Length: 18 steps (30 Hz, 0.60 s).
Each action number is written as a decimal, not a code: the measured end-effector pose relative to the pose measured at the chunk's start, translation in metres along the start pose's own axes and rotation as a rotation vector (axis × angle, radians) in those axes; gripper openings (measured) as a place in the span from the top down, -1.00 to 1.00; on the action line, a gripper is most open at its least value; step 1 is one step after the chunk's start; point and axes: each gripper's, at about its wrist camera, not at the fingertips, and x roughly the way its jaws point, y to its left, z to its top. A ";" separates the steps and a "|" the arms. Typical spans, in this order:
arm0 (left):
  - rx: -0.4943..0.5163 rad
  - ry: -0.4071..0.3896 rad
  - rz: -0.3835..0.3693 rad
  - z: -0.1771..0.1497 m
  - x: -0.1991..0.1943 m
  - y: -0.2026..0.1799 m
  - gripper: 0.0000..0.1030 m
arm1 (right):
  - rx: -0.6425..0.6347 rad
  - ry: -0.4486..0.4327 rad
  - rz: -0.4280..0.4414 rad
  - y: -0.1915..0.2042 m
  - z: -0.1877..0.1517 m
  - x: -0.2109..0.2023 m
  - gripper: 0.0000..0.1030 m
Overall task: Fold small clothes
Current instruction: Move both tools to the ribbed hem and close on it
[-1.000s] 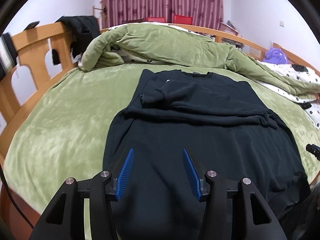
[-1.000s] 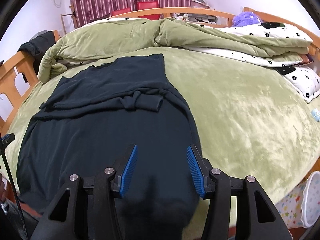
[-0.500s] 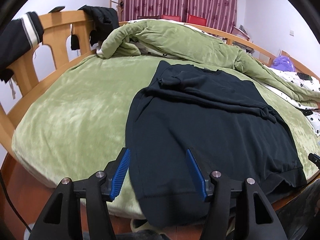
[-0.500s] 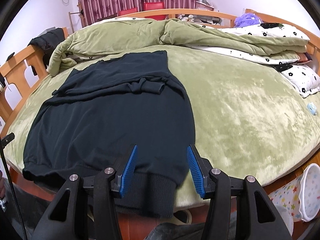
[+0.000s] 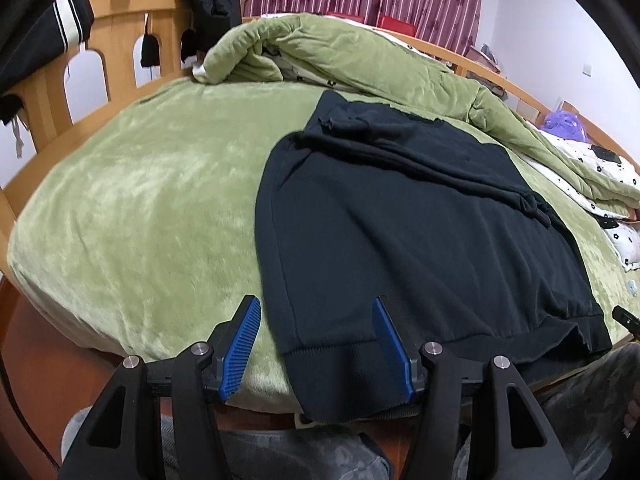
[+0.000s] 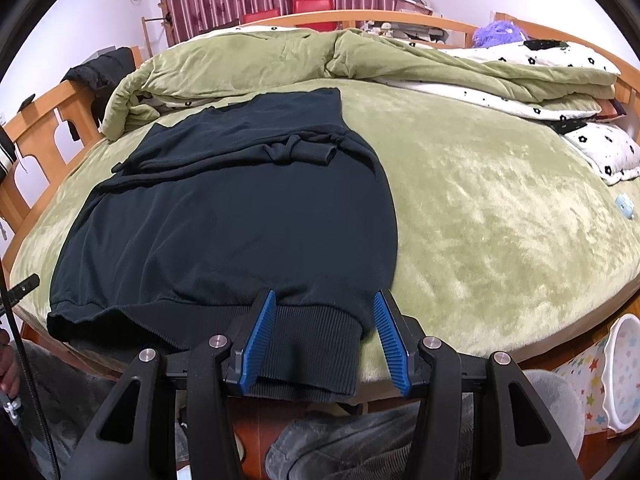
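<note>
A black sweatshirt [image 5: 420, 232] lies flat on the green bed, sleeves folded across its upper part, ribbed hem hanging over the near bed edge. It also shows in the right wrist view [image 6: 248, 216]. My left gripper [image 5: 316, 312] is open, its blue pads either side of the hem's left corner, low at the bed edge. My right gripper [image 6: 324, 304] is open, its pads either side of the hem's right corner [image 6: 320, 336]. Neither grips the cloth.
A bunched green duvet [image 5: 340, 52] and a white flowered quilt [image 6: 540, 56] lie at the back of the bed. A wooden headboard [image 5: 120, 40] with dark clothes is at the left. A white star-patterned bin [image 6: 608, 376] stands on the floor at the right.
Both grippers have pulled back and down from above the sweatshirt's middle to its hem at the near bed edge. Both stay open.
</note>
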 end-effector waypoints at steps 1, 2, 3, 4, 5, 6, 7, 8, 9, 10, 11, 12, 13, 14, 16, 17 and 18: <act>-0.002 0.009 -0.011 -0.002 0.002 0.001 -0.08 | 0.003 0.004 0.004 0.000 -0.001 0.001 0.02; -0.005 0.014 -0.022 -0.004 0.004 0.002 -0.08 | 0.006 0.008 0.007 0.001 -0.002 0.002 0.02; -0.008 0.020 -0.029 -0.005 0.006 0.002 -0.08 | 0.006 0.011 0.008 0.001 -0.003 0.003 0.02; -0.010 0.025 -0.032 -0.006 0.007 0.002 -0.08 | 0.005 0.015 0.007 0.001 -0.004 0.005 0.02; -0.010 0.034 -0.037 -0.008 0.010 0.002 -0.08 | 0.004 0.019 0.004 0.001 -0.005 0.007 0.02; -0.009 0.046 -0.040 -0.009 0.013 0.001 -0.08 | 0.005 0.025 0.003 0.001 -0.006 0.009 0.02; -0.009 0.055 -0.039 -0.011 0.016 0.001 -0.08 | 0.006 0.035 0.002 0.001 -0.008 0.013 0.02; -0.008 0.061 -0.038 -0.012 0.018 0.000 -0.08 | 0.009 0.048 0.004 0.000 -0.009 0.016 0.02; -0.007 0.074 -0.037 -0.014 0.023 0.000 -0.08 | 0.011 0.060 0.006 -0.001 -0.010 0.020 0.02; -0.007 0.084 -0.037 -0.016 0.027 -0.001 -0.08 | 0.015 0.076 0.007 -0.002 -0.012 0.023 0.02; -0.007 0.091 -0.037 -0.017 0.029 -0.001 -0.08 | 0.016 0.088 0.002 -0.002 -0.013 0.027 0.02; -0.008 0.103 -0.038 -0.019 0.033 -0.001 -0.08 | 0.017 0.099 -0.004 -0.003 -0.014 0.030 0.02; -0.009 0.107 -0.036 -0.021 0.035 -0.001 -0.08 | 0.017 0.110 -0.008 -0.003 -0.015 0.033 0.02; -0.010 0.108 -0.034 -0.022 0.038 -0.001 -0.08 | 0.017 0.119 -0.013 -0.003 -0.017 0.037 0.02; -0.014 0.111 -0.039 -0.023 0.041 -0.001 -0.08 | 0.014 0.141 -0.037 -0.004 -0.018 0.044 0.02; -0.017 0.114 -0.042 -0.022 0.042 0.000 -0.08 | 0.013 0.148 -0.039 -0.005 -0.020 0.046 0.02; -0.021 0.121 -0.045 -0.022 0.044 0.000 -0.08 | 0.013 0.159 -0.041 -0.006 -0.020 0.050 0.02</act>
